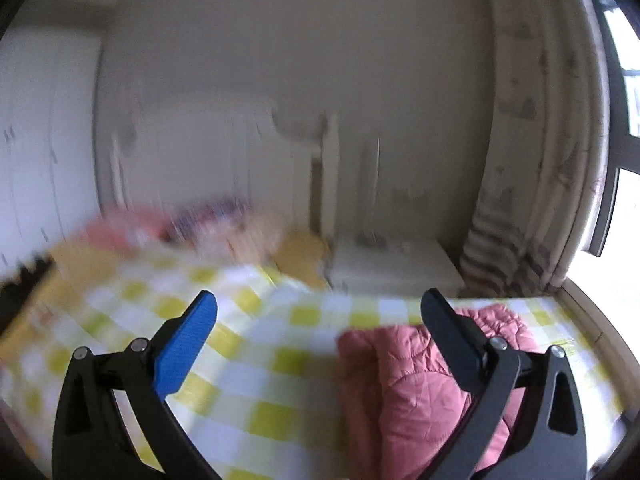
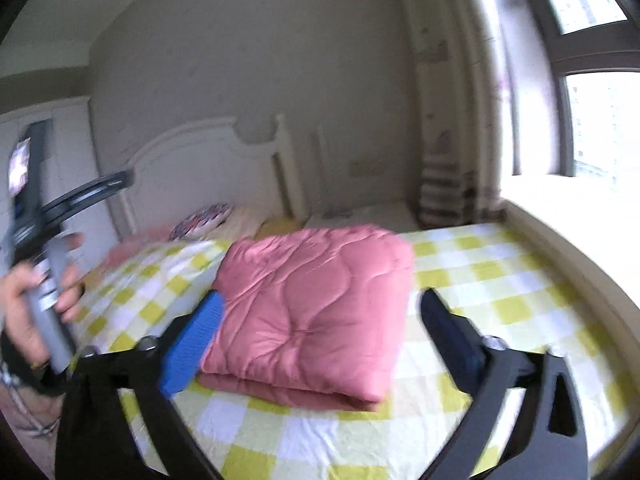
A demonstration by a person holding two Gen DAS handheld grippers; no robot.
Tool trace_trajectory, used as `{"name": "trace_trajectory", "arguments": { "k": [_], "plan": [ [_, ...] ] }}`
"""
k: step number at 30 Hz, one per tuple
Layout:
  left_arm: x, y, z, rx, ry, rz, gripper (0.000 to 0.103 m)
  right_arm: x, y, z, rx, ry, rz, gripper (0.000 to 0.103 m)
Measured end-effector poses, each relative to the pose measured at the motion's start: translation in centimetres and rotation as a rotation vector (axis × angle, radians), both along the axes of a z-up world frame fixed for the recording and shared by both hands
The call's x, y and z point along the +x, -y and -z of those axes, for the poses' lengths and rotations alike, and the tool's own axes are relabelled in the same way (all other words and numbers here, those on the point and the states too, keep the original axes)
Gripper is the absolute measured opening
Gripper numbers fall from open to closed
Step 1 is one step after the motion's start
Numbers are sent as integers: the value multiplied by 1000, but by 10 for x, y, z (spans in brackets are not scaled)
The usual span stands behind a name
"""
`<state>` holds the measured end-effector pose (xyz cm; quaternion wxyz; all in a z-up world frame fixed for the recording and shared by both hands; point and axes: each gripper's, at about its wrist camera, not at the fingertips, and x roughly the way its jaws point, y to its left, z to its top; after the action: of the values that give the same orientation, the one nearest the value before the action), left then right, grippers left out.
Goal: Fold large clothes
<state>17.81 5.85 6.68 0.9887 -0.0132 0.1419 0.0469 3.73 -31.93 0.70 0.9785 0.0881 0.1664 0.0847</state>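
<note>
A pink quilted garment [image 2: 308,312] lies folded in a thick rectangle on the yellow-and-white checked bed sheet [image 2: 512,292]. My right gripper [image 2: 320,300] is open and empty, held above its near edge with the fingers wide apart. The garment also shows in the left wrist view [image 1: 404,384], low and right. My left gripper [image 1: 320,300] is open and empty above the sheet [image 1: 256,344], left of the garment. My left hand and its gripper handle [image 2: 44,276] show at the left edge of the right wrist view.
A white headboard [image 2: 208,160] and pillows [image 2: 204,216] stand at the far end of the bed. A white bedside table [image 1: 392,260] and a curtain [image 1: 532,160] are at the right. A window sill [image 2: 580,216] runs along the bed's right side.
</note>
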Motion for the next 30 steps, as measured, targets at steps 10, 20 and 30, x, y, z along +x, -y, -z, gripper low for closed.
{"name": "trace_trajectory", "arguments": {
  "k": [10,20,30],
  "plan": [
    [-123,26,41,11,-31,74,101,-42,-27,42,-245,-69,111,98],
    [-154,60,115,53,-166,107,101,-48,-37,66,-239,-110,158,98],
    [-152,63,124,52,-163,114,101,-50,-52,70,-273,-106,147,98]
  ]
}}
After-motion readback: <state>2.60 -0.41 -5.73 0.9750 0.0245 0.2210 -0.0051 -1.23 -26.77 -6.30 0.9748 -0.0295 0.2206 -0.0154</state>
